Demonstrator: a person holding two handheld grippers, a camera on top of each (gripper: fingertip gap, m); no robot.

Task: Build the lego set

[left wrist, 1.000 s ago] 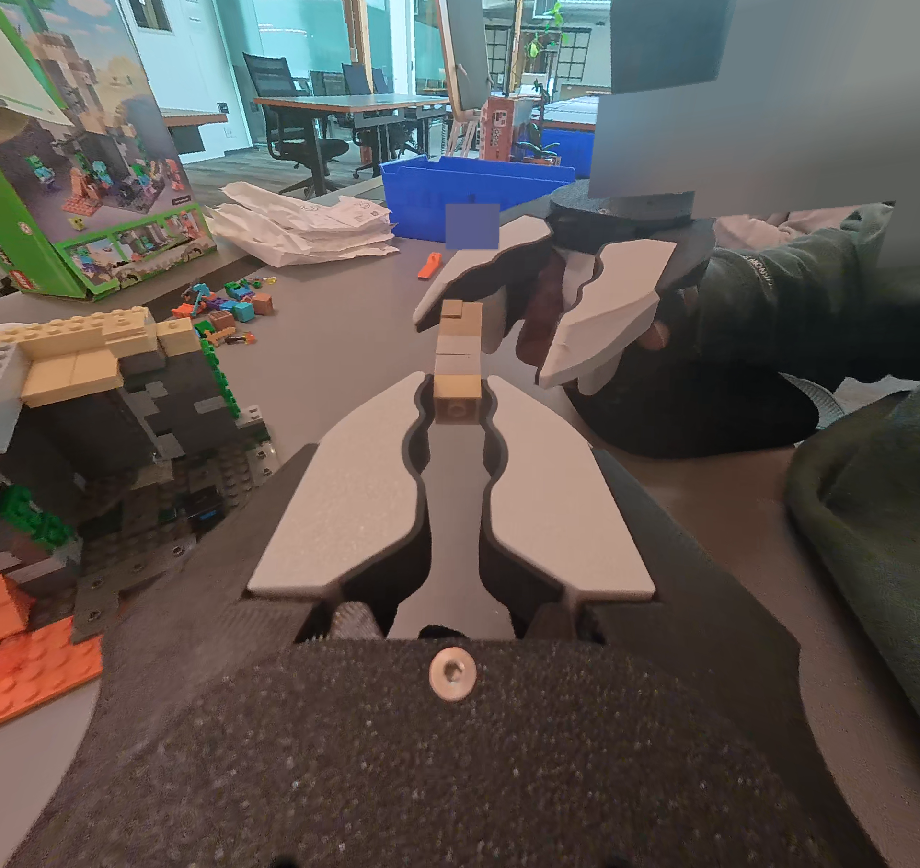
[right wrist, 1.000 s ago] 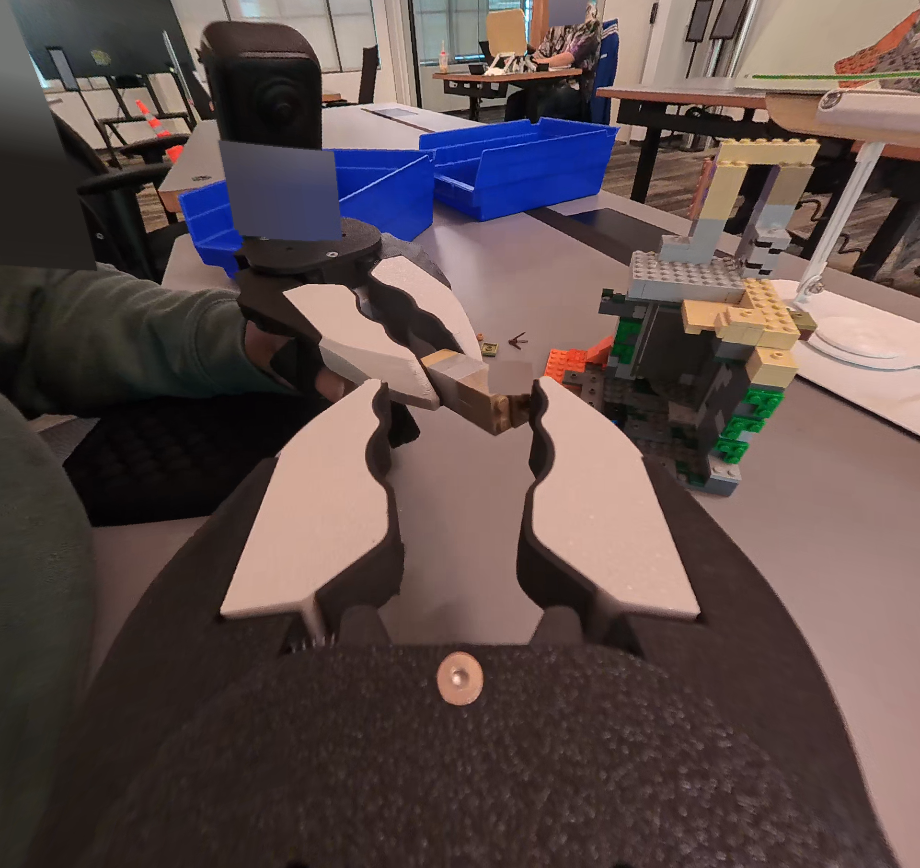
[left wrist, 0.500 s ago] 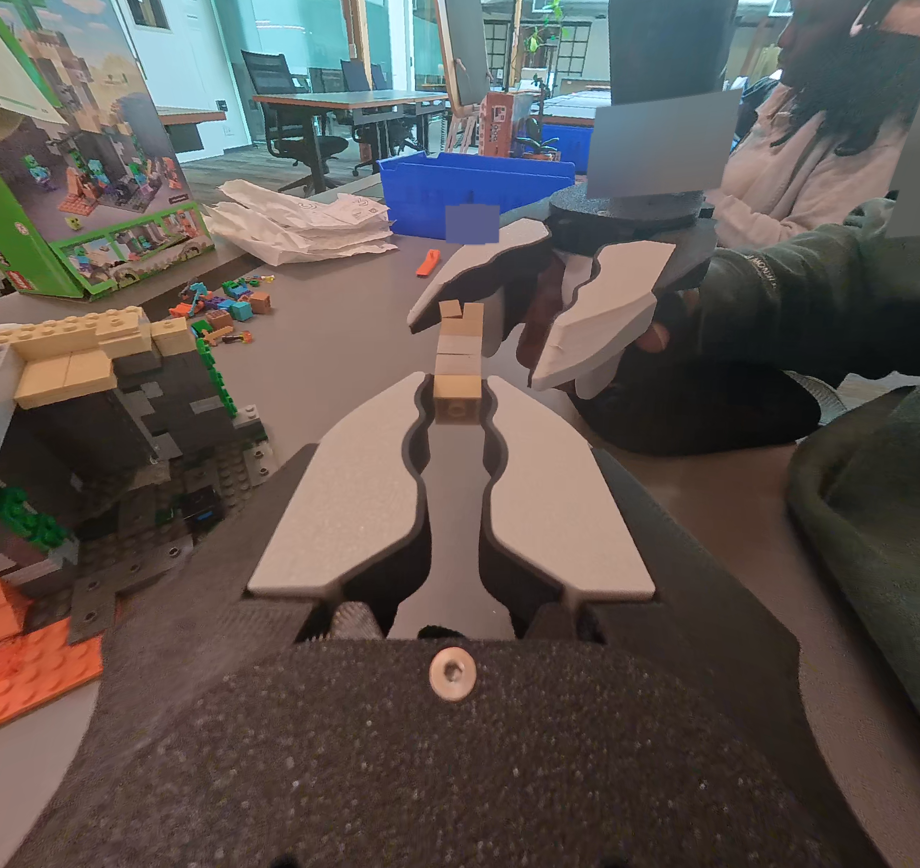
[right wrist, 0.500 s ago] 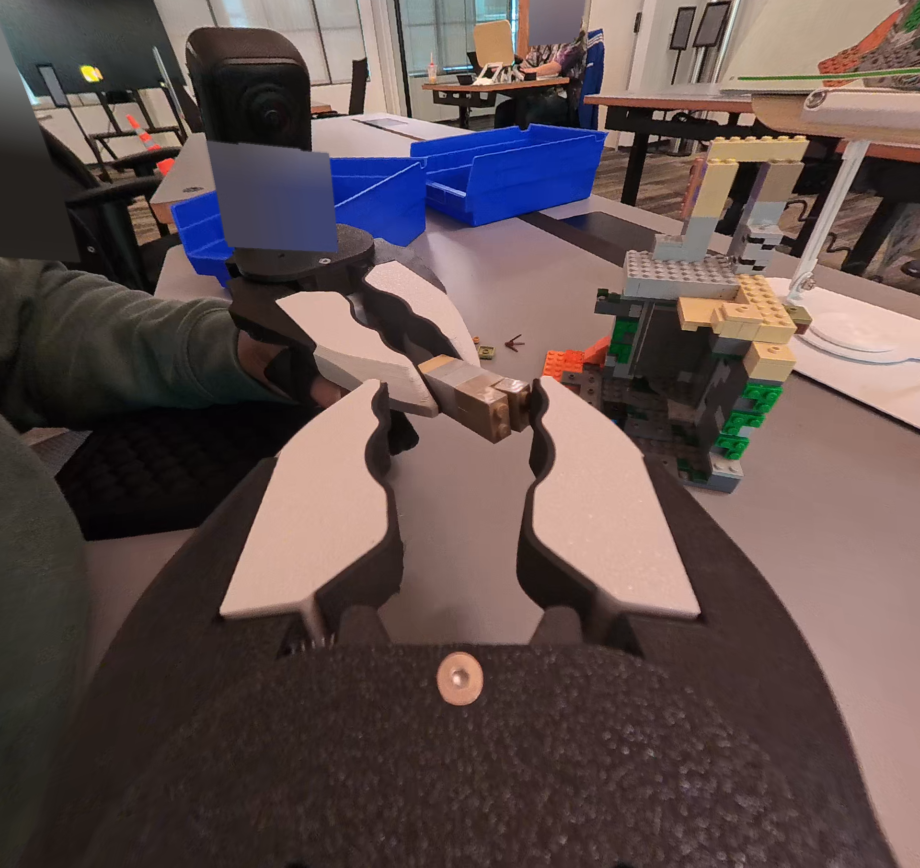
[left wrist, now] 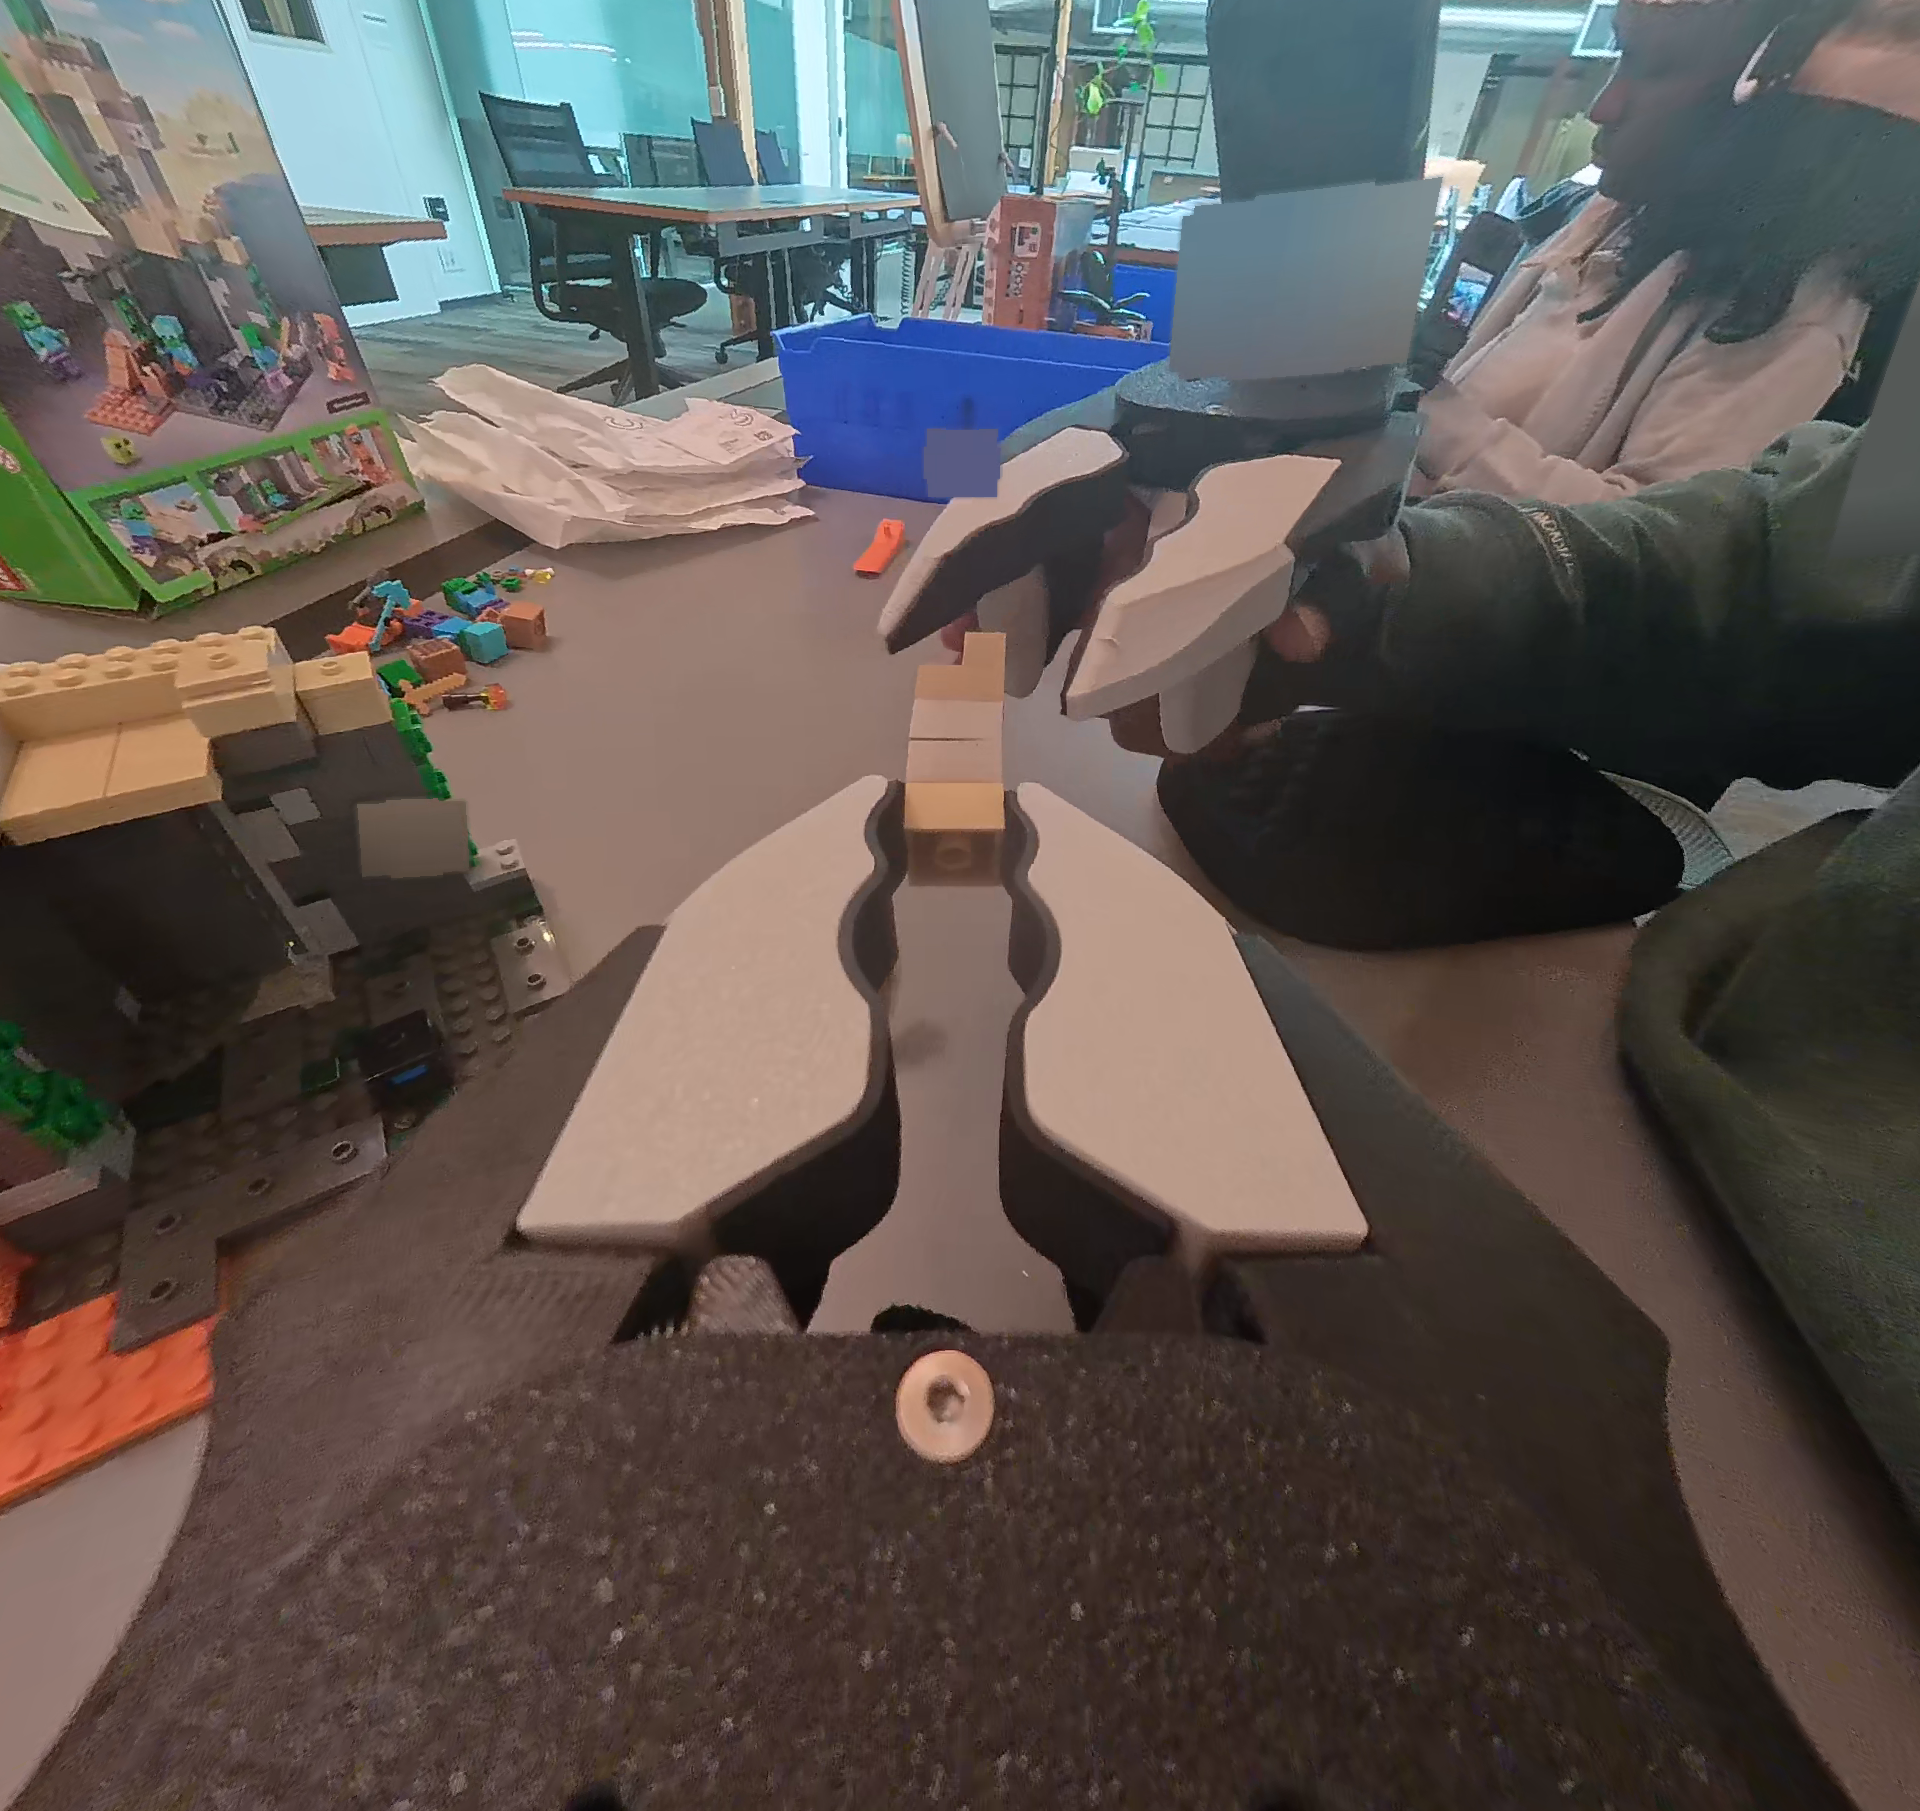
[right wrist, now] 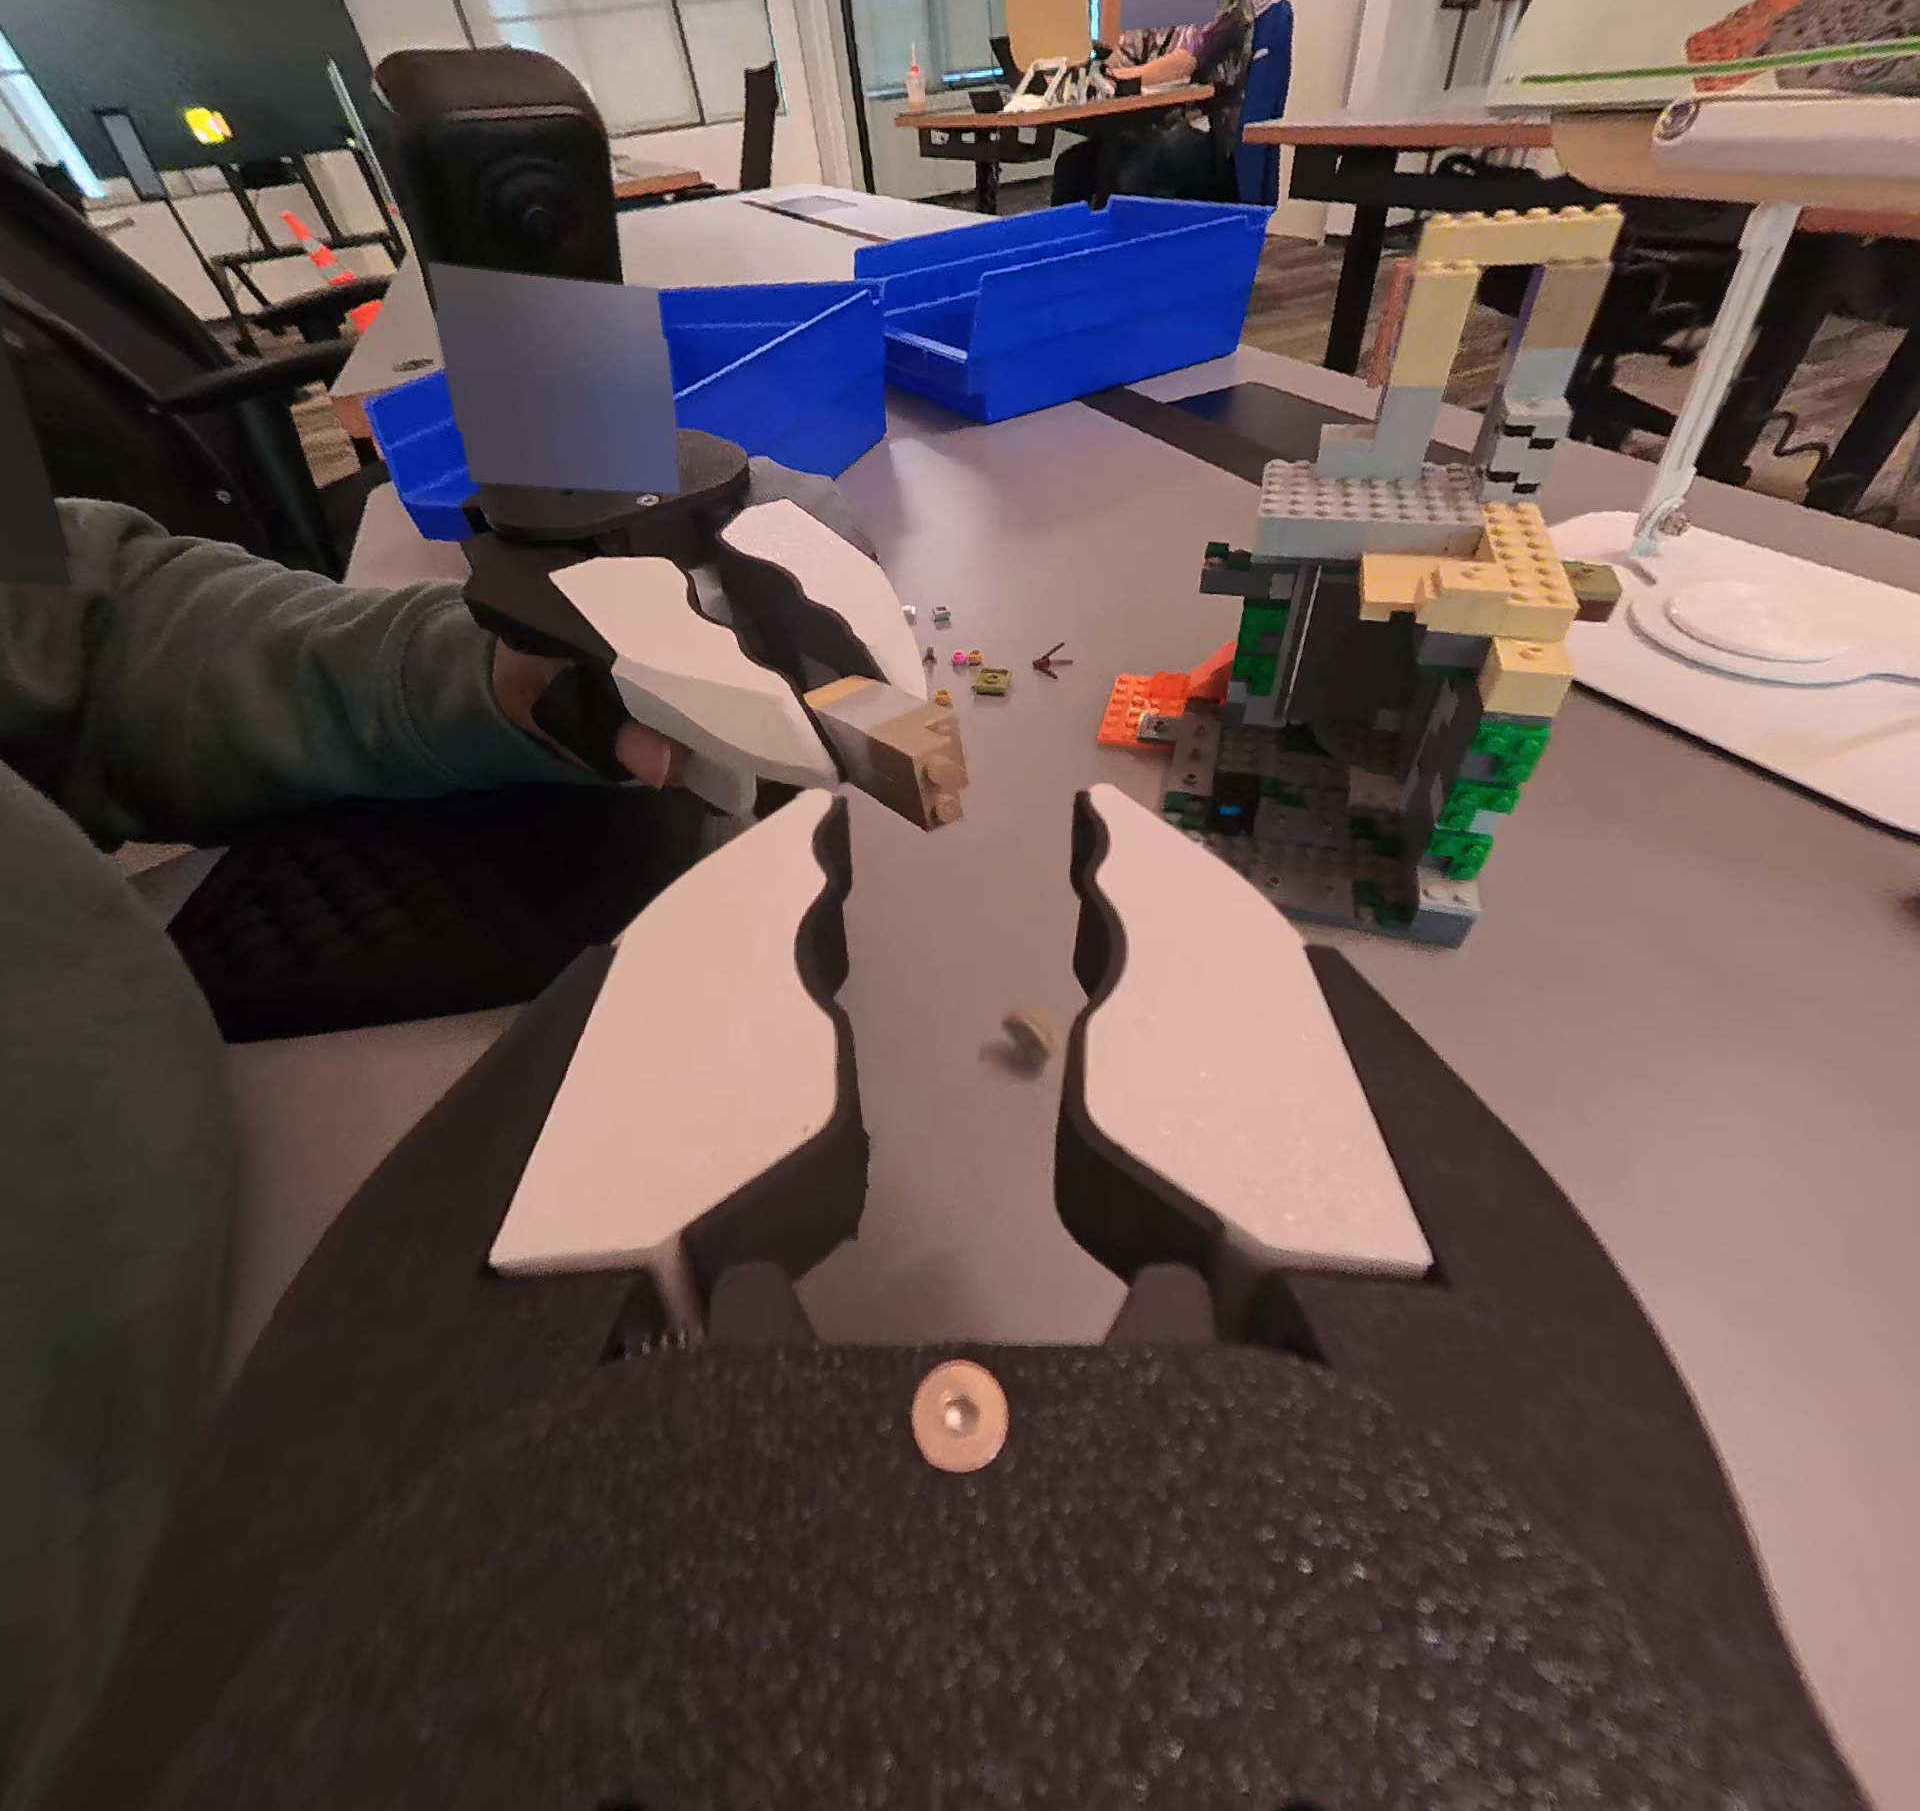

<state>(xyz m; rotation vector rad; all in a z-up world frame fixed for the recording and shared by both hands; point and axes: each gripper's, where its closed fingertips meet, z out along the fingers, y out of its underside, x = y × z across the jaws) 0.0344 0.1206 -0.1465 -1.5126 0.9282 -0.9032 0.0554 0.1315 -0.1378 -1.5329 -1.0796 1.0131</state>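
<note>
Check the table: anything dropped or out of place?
Yes: a small tan lego piece is blurred, apparently tumbling loose, between the open right hand-held gripper fingers. The left hand-held gripper clamps the tan brick stack.

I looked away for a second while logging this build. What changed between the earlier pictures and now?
The right gripper drew back from the brick stack's studded end, which had been right at its fingertip. A small tan piece, blurred, now shows low between its open fingers, seemingly dropped. The left gripper stayed clamped on the stack, and the model stayed put.
</note>
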